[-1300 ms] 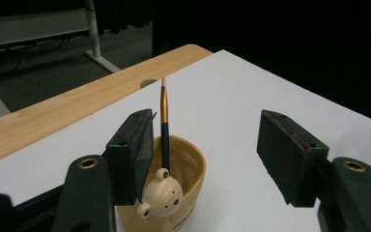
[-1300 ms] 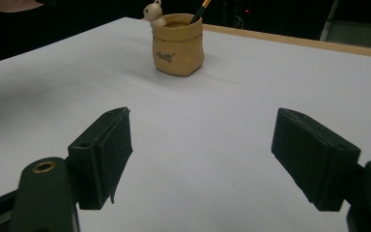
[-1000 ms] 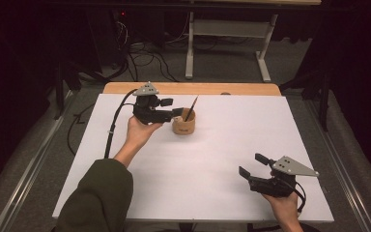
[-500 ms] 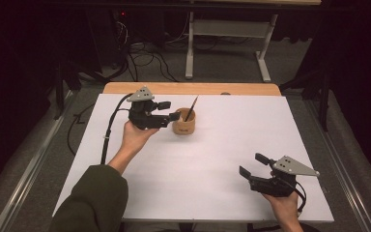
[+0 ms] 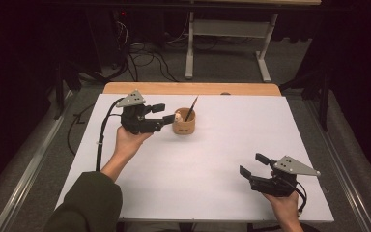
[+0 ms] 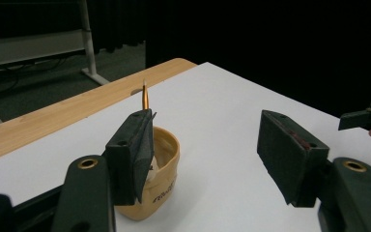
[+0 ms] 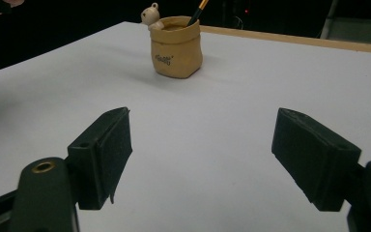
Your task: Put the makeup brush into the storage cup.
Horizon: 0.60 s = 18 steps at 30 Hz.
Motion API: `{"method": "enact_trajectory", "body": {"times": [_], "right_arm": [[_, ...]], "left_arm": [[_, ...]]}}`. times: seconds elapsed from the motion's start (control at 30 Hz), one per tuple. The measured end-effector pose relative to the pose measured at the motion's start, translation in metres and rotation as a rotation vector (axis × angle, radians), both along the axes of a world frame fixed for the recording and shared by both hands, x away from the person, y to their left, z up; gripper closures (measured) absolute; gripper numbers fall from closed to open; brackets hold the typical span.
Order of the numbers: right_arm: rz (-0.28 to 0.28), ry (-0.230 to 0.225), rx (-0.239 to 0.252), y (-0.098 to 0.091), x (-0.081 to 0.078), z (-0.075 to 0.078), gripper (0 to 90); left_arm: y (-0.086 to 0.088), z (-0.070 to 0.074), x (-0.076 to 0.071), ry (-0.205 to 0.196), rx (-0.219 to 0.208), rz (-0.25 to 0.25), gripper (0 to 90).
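**A:** Pen pot point(image 5: 184, 123): a tan, sack-shaped holder with a small bear figure point(image 7: 150, 13) on its rim and one pencil point(image 5: 192, 107) leaning in it. Where does it stand?

**B:** On the white table sheet point(image 5: 212, 159), toward the far side, left of centre. Reading left to right in the high view: the left gripper point(image 5: 163, 113), then the pot just beside its jaw tips, then, well apart at the near right, the right gripper point(image 5: 254, 164).

**A:** State of the left jaws?

**B:** Wide apart, gripping nothing. In the left gripper view one pad point(image 6: 134, 152) overlaps the pot's near wall; whether it touches cannot be told. The other pad stands clear over bare sheet.

**A:** How would the step be done well?

**B:** As a judgement: if the pot is to be grasped, the gripper should be centred so that the pot sits between both pads, which should close on the body below the rim, clear of bear and pencil, slowly, since a one-sided push could tip it.

**A:** And the right jaws?

**B:** Also spread wide and empty, low above the sheet and pointing toward the distant pot.
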State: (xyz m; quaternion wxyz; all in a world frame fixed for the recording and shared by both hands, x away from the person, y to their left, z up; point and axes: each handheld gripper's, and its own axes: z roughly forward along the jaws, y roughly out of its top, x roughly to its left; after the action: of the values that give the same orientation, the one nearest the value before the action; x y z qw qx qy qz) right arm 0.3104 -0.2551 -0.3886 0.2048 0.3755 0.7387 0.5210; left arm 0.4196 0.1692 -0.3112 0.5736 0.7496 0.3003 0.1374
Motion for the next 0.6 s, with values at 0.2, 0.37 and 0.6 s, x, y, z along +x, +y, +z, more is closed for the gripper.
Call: {"method": "enact_trajectory", "body": {"times": [0.2,0.37,0.6], "right_arm": [[-0.006,0.001,0.003,-0.001,0.0,0.0,23.6],[-0.008,0.004,0.004,-0.001,0.001,0.0,23.5],[-0.01,0.006,0.006,-0.001,0.001,0.0,23.5]], "left_arm": [[0.004,0.0,-0.008,-0.008,-0.002,-0.001,38.4],[0.008,-0.002,-0.013,-0.011,-0.002,0.003,38.4],[0.014,-0.002,-0.023,-0.02,-0.006,0.011,38.4]]}}
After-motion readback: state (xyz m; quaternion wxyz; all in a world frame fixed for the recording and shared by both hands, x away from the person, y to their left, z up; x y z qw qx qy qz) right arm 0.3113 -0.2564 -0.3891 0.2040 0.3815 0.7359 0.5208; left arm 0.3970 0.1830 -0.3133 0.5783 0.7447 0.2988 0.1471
